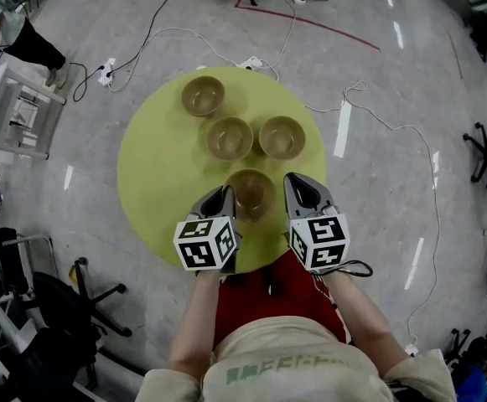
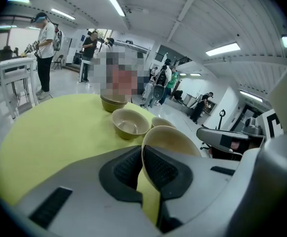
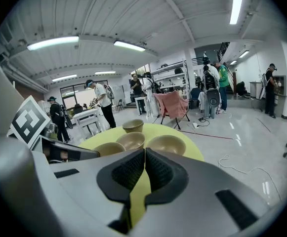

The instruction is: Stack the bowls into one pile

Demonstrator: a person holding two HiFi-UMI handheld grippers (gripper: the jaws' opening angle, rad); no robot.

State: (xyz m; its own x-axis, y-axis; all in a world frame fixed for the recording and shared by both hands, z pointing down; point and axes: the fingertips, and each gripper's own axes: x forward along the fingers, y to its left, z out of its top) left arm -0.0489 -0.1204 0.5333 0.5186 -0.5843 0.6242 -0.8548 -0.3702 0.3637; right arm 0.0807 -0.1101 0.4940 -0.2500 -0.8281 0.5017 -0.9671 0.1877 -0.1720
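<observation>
Four brown bowl spots sit on the round yellow-green table. A stack of bowls stands at the far side, two single bowls lie mid-table, and the nearest bowl sits between my grippers. My left gripper is shut on this nearest bowl's left rim; in the left gripper view the rim of the bowl runs down between the pads of the left gripper. My right gripper hangs just right of that bowl, shut and empty, its pads together in the right gripper view.
Cables and a power strip lie on the floor beyond the table. A white rack and office chairs stand at the left. Several people stand far off in the room.
</observation>
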